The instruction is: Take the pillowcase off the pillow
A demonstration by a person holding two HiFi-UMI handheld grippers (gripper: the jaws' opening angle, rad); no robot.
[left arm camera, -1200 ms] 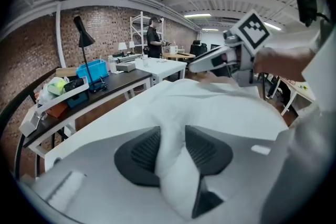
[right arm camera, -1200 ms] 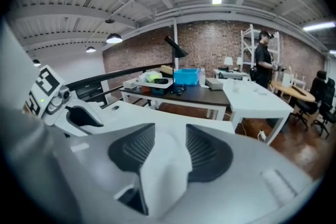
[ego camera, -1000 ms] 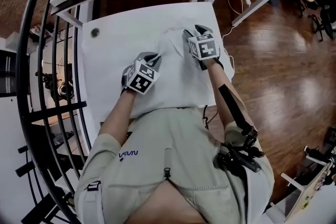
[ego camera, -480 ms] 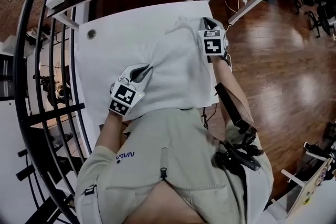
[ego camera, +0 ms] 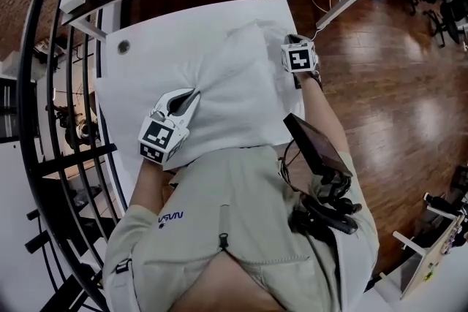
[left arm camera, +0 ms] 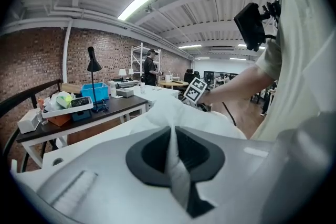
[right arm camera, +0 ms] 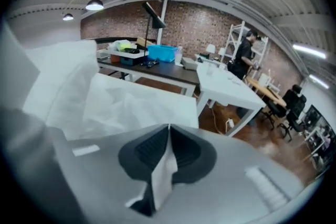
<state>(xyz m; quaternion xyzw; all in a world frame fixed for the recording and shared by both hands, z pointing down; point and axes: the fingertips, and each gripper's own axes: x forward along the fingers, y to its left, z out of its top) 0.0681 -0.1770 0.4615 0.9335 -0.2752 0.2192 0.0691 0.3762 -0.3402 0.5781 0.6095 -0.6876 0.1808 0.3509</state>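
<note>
Pillowcase (ego camera: 241, 84) cloth clamped in left tongs (left arm camera: 171, 136) and right tongs (right arm camera: 168, 136); right seemingly at edge.

Overhead head view, close gripper views, pillowcase (ego camera: 241, 84) shared

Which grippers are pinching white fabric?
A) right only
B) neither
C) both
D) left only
C: the left gripper and the right gripper each show jaws shut on a fold of white fabric.
</note>
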